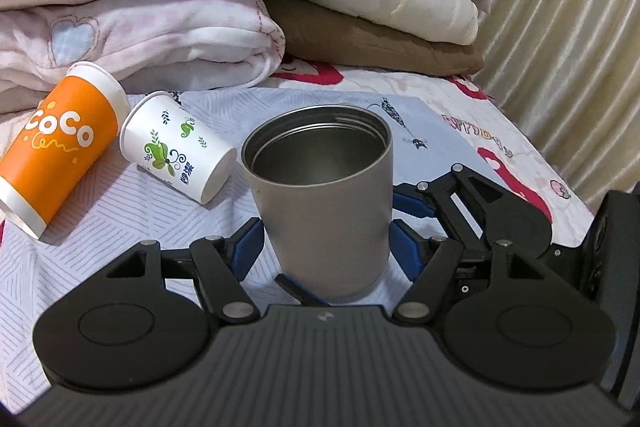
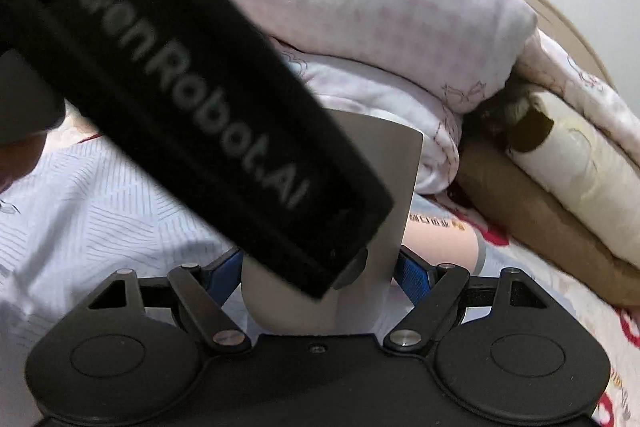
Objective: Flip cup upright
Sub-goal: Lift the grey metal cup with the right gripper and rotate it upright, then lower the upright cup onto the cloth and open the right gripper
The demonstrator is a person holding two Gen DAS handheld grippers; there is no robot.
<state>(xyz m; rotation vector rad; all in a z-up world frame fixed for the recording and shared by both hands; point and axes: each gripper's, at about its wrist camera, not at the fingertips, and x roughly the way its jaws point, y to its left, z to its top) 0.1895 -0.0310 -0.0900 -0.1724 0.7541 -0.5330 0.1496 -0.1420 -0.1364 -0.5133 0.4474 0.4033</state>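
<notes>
In the left wrist view the steel cup [image 1: 320,203] is standing mouth-up on the pale striped bedspread [image 1: 100,227], its long axis running close to vertical with a slight lean, and the left gripper [image 1: 326,247] is bracketing its lower body, the blue pads [image 1: 248,247] sitting just beside or against the wall on each side; whether they are pressing is hard to tell, though the cup is filling the gap between them. The right gripper [image 1: 416,205] is reaching in from the right at the same cup, one blue fingertip showing at its far right side and another dark finger appearing under the base near the front. Two paper cups are lying on their sides to the left: the orange cup [image 1: 60,147] and the white leaf-print cup [image 1: 180,147], touching or nearly so, well clear of both tools. Folded blankets [image 1: 160,7] are piling up behind. In the right wrist view the black body of the left gripper [image 2: 192,99] is crossing the frame and hiding much, yet the steel cup [image 2: 384,195] is showing directly ahead between the right gripper [image 2: 320,271] fingers, which are standing narrow around its base, so both hands are equally near and this cup is probably already righted, with the two paper ones likely waiting
</notes>
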